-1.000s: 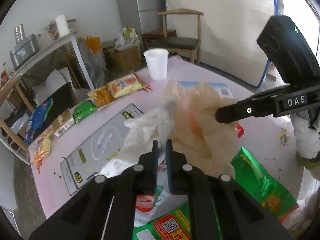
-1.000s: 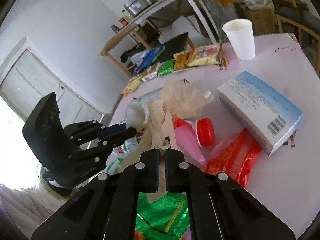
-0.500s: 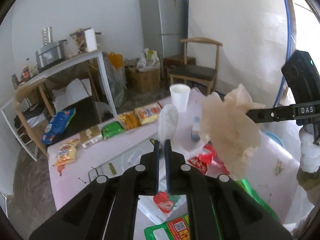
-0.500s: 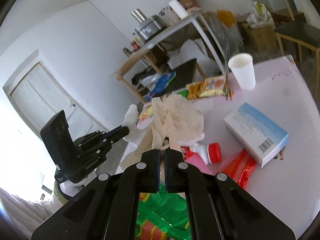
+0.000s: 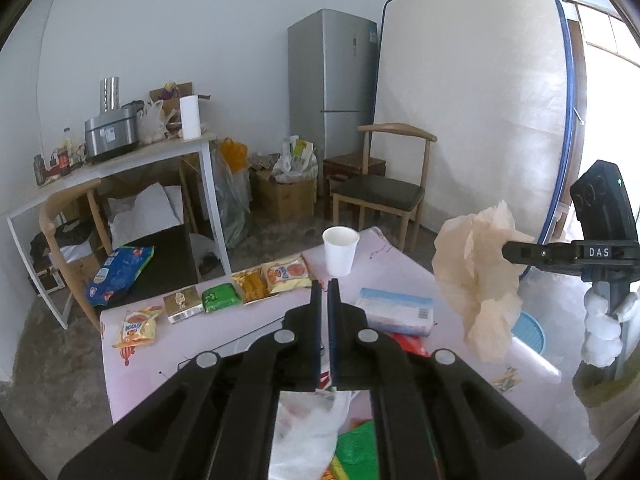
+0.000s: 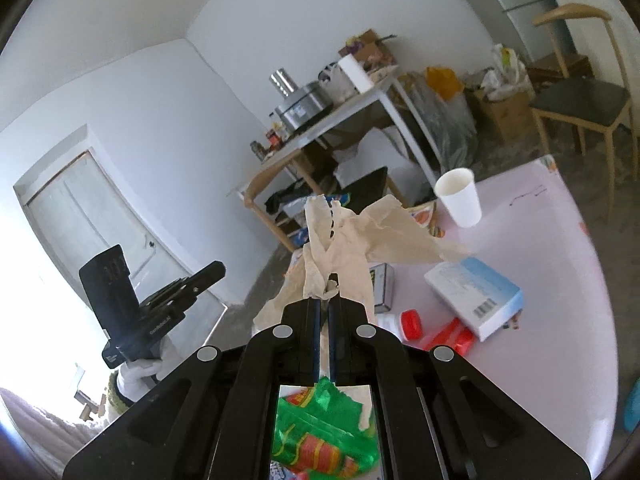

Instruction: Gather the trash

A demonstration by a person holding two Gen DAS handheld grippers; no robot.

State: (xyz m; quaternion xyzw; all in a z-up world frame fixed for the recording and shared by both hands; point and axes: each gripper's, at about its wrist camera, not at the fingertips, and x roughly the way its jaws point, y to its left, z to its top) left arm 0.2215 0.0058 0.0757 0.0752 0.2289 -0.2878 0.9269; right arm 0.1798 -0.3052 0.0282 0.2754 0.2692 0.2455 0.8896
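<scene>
Right gripper [image 6: 325, 304]: jaws pressed together on a crumpled beige tissue [image 6: 360, 236], held clear above the table [image 6: 560, 264]; in the left wrist view the same wad [image 5: 476, 276] hung off the table's right edge.

Left gripper [image 5: 325, 288]: jaws drawn almost together, nothing visible between the tips; raised over the near part of the table. Both grippers were carried by white-gloved hands.

Pink table, contents:
- White paper cup [image 5: 340, 250], upright, near the far edge.
- Row of snack packets along the left edge: orange-and-white packet [image 5: 286, 274] nearest the cup, then a yellow one [image 5: 252, 286], a green one [image 5: 220, 298], a small tan box [image 5: 184, 304], and a chip bag [image 5: 138, 326] at the near-left end.
- Pale blue tissue box [image 6: 474, 296], lying flat toward the right side, barcode outward.
- Red wrapper [image 6: 448, 336], touching the box's near side.
- White bottle with red cap [image 6: 410, 320], on its side, just beside the red wrapper.
- Green snack wrapper [image 6: 320, 432], at the near edge under the right gripper.
- White plastic bag [image 5: 312, 420], at the near edge under the left gripper.

Off the table: a wooden chair [image 5: 384, 192] beyond the far edge.
</scene>
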